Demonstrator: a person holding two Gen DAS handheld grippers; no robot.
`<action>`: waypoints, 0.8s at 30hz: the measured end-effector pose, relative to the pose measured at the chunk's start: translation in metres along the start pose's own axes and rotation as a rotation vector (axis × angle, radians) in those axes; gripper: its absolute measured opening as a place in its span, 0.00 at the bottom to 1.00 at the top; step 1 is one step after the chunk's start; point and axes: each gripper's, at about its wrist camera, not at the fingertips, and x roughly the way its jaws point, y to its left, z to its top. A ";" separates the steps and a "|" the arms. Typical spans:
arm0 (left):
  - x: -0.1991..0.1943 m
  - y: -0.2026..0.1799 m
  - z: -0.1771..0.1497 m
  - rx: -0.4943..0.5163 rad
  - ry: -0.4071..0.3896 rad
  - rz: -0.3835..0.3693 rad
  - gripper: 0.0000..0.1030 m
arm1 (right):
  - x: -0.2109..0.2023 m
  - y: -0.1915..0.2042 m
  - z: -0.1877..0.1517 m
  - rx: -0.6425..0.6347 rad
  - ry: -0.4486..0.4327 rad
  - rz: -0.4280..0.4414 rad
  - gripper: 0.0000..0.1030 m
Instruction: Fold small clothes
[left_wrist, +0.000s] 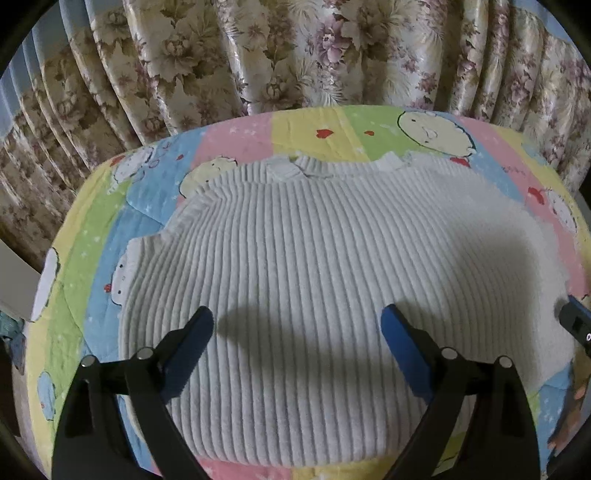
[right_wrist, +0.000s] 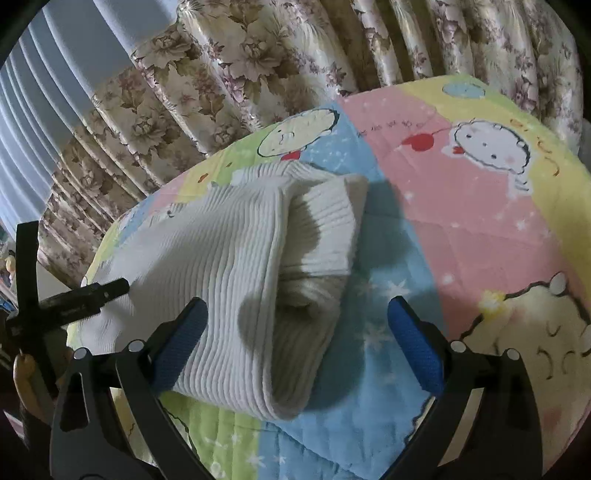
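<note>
While the white ribbed sweater (left_wrist: 295, 266) lies on the patchwork cartoon quilt (left_wrist: 92, 229), both grippers stand over it with nothing clamped. The left gripper (left_wrist: 297, 332) has its jaws spread wide above the near part of the knit, and no fabric sits between the blue pads (left_wrist: 400, 343). The right gripper (right_wrist: 297, 325) is likewise fully spread; the folded right edge of the garment lies below the gap, but the pads press on nothing.

Progress, judged from the layout:

1. In the right wrist view, 1 side of the sweater is already turned inward. A sleeve or side panel (right_wrist: 325, 229) lies doubled over the body, forming a thick rolled edge along the right.
2. In the left wrist view, the body is spread flat, with the neckline (left_wrist: 332, 168) at the far side toward the floral curtain (left_wrist: 258, 55). The left side shows a stepped outline; whether its sleeve is tucked cannot be told.
3. No fold across the length of the garment is visible. The hem end near the grippers is not yet brought toward the neckline.

Remaining work therefore appears to be the crosswise fold or folds, and possibly the left side, which would reduce the sweater to a compact packet. The garment sits roughly central on the quilt, with bare quilt to the right of the fold
</note>
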 end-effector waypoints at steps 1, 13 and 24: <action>0.000 -0.001 0.000 0.002 0.001 0.000 0.91 | 0.002 0.001 -0.001 -0.005 -0.001 0.001 0.95; -0.001 -0.007 0.000 -0.001 0.021 -0.006 0.93 | 0.029 0.009 0.011 -0.027 0.061 0.095 0.97; 0.009 -0.013 -0.004 0.011 0.021 -0.001 0.98 | 0.030 0.007 0.011 0.001 0.126 0.188 0.94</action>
